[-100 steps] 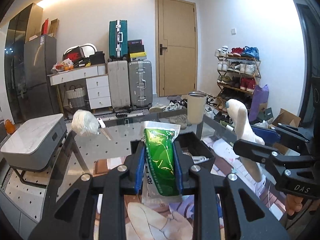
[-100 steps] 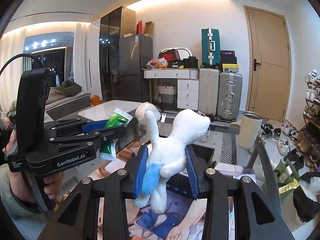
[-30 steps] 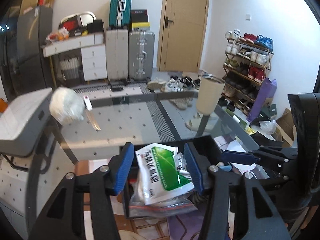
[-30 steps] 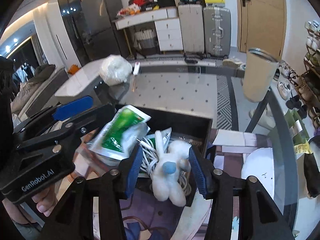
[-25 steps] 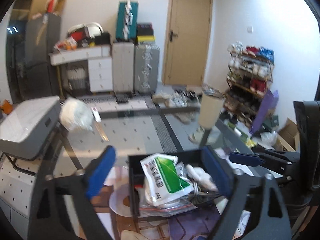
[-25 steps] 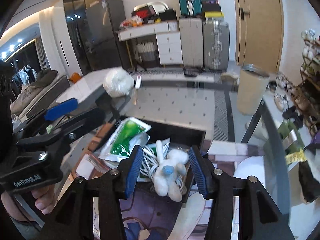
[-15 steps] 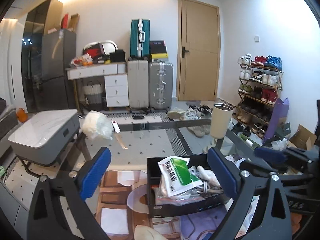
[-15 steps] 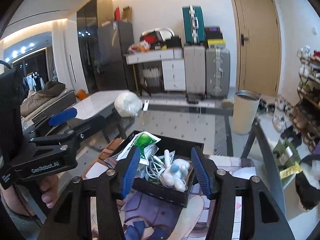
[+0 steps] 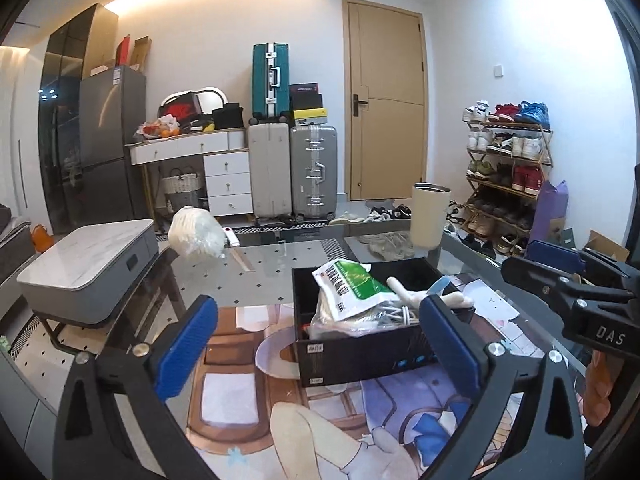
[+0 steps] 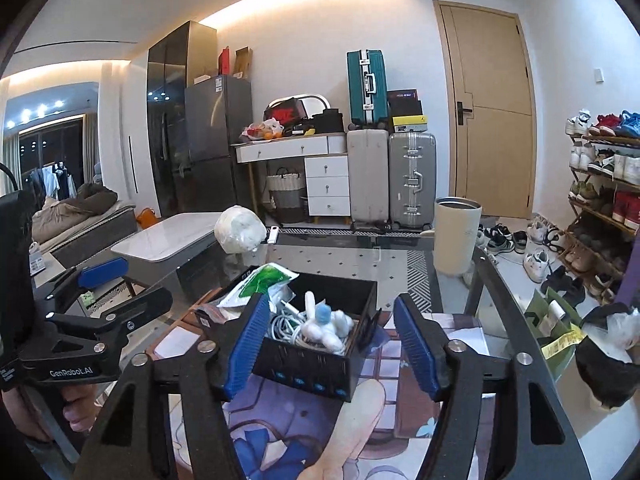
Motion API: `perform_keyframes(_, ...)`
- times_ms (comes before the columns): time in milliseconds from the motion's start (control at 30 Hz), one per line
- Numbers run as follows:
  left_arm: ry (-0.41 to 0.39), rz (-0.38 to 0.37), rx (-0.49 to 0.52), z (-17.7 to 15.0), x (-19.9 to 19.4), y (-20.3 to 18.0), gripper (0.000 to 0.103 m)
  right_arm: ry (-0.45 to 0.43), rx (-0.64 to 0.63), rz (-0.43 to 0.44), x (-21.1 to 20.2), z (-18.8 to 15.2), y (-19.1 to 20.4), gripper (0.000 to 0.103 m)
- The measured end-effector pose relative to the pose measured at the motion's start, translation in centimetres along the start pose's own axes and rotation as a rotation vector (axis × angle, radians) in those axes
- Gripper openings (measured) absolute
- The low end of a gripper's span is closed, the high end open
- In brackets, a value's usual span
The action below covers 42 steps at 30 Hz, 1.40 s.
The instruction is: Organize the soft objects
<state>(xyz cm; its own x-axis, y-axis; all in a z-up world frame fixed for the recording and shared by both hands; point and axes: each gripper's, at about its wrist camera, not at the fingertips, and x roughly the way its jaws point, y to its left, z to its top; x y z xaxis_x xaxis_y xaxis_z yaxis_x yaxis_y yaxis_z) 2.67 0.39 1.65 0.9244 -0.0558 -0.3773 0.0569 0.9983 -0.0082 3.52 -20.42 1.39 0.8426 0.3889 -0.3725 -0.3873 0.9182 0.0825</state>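
Observation:
A black box (image 9: 360, 356) stands on the printed mat on the glass table. In it lie a green-and-white packet (image 9: 348, 284), a white plush toy (image 9: 416, 300) and white cables. My left gripper (image 9: 316, 320) is drawn back in front of the box, its jaws opening wide, with nothing held between them. My right gripper (image 10: 330, 308) is also back from the box (image 10: 316, 376), its jaws opening and empty. The plush toy (image 10: 324, 326) and the packet (image 10: 264, 280) rest inside, apart from the pads. Each gripper shows at the edge of the other's view.
A white bagged bundle (image 9: 196, 236) and a cream cylinder (image 9: 430, 216) stand at the far side of the glass table. A grey side table (image 9: 88, 264) is at the left. Suitcases, a drawer desk and a shoe rack (image 9: 508, 184) line the walls. A hand (image 10: 76, 412) holds the left gripper.
Both grippers let go of the packet and the plush toy, which now lie in the box. Both pulled back from the box while their jaws widened.

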Motion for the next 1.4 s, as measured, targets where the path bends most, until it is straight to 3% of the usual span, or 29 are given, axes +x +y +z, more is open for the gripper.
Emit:
perform_keyframes(333, -0.065, 0.028, 0.009, -0.7, -0.9, -0.3, 0.103, -0.078, -0.014, -0.004, -0.9, -0.4, 0.5, 0.083)
perform_keyframes(1400, -0.040, 0.019, -0.020, 0.0, -0.7, -0.3, 0.103, -0.044, 0.007, -0.036, 0.1, -0.4, 0.2, 0.084)
